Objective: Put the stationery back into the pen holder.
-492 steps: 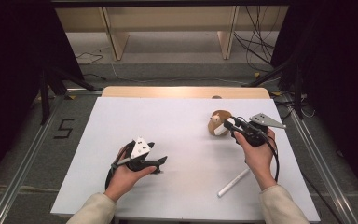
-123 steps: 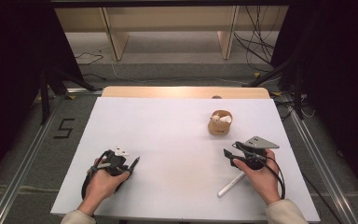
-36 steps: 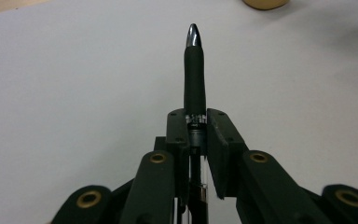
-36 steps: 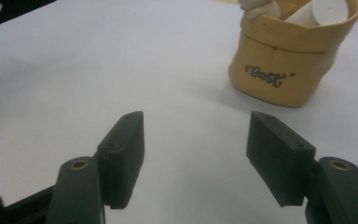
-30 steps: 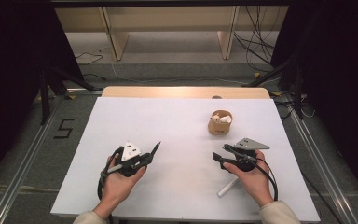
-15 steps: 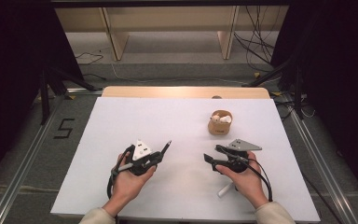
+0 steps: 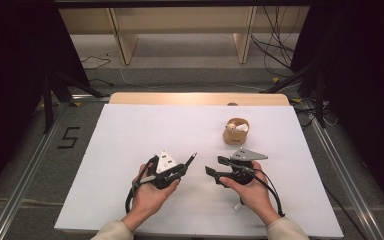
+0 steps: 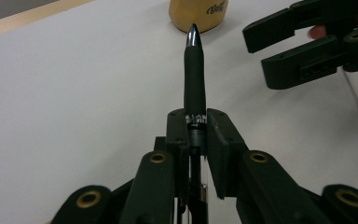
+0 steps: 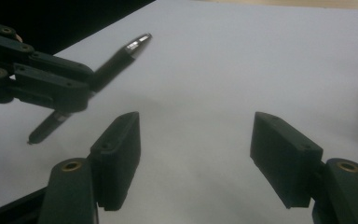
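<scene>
My left gripper [image 7: 183, 168] is shut on a black pen [image 7: 192, 159], whose silver tip points up and right toward the other hand. In the left gripper view the pen [image 8: 194, 70] sticks straight out from between the pads of the left gripper [image 8: 196, 122]. My right gripper [image 7: 213, 165] faces it a short way to the right. Its jaws have just been opening a little wider, and nothing is between them. The right gripper view shows the right gripper [image 9: 196, 135] wide apart over bare white table, with the pen [image 9: 121, 56] at the upper left.
A tan cup [image 7: 235, 134] with white pieces inside stands behind the right hand. A thin white stick [image 7: 237, 205] lies under the right wrist. Both hands work over the white board [image 7: 130, 130], near its front edge. Dark frames flank the table.
The two hands have moved toward each other. The left gripper with the pen has gone right and the right gripper has gone left, so only a small gap separates them.
</scene>
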`<state>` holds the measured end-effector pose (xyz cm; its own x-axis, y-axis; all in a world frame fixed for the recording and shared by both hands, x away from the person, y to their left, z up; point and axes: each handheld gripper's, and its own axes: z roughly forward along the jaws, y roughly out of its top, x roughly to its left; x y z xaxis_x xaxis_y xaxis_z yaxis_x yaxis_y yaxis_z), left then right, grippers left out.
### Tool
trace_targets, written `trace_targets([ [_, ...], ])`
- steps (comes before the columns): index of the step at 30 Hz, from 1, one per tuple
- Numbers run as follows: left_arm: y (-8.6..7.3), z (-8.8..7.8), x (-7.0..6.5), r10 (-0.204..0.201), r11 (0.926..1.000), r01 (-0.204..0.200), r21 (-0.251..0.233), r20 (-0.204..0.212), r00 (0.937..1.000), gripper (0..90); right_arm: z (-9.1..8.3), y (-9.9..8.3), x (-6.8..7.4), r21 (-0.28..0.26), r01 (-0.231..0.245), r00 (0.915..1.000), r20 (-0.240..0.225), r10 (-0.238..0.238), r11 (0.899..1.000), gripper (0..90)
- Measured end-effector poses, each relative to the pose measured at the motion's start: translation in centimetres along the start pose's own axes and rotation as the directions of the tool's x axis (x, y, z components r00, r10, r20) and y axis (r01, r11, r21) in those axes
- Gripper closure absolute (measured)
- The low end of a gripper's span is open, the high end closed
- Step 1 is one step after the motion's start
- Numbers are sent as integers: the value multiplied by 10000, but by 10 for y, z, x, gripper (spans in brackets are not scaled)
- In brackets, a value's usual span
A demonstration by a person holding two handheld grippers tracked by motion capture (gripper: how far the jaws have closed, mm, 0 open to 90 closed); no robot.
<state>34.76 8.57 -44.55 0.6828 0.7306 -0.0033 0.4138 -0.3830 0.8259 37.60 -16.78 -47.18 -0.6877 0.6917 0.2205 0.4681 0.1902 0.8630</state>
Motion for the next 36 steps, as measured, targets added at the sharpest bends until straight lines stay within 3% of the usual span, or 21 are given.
trace_targets([
  [20, 3, 16, -17, 438, 9990, -442, 86, 387, 9983, 796, 10, 12, 9, -289, -321, 9968, -741, 299, 9991, 405],
  [36, 6, 16, -22, 578, 9982, -571, -164, 473, 9972, 796, 11, 14, 9, -381, -806, 9893, -1253, 753, 9960, 533],
])
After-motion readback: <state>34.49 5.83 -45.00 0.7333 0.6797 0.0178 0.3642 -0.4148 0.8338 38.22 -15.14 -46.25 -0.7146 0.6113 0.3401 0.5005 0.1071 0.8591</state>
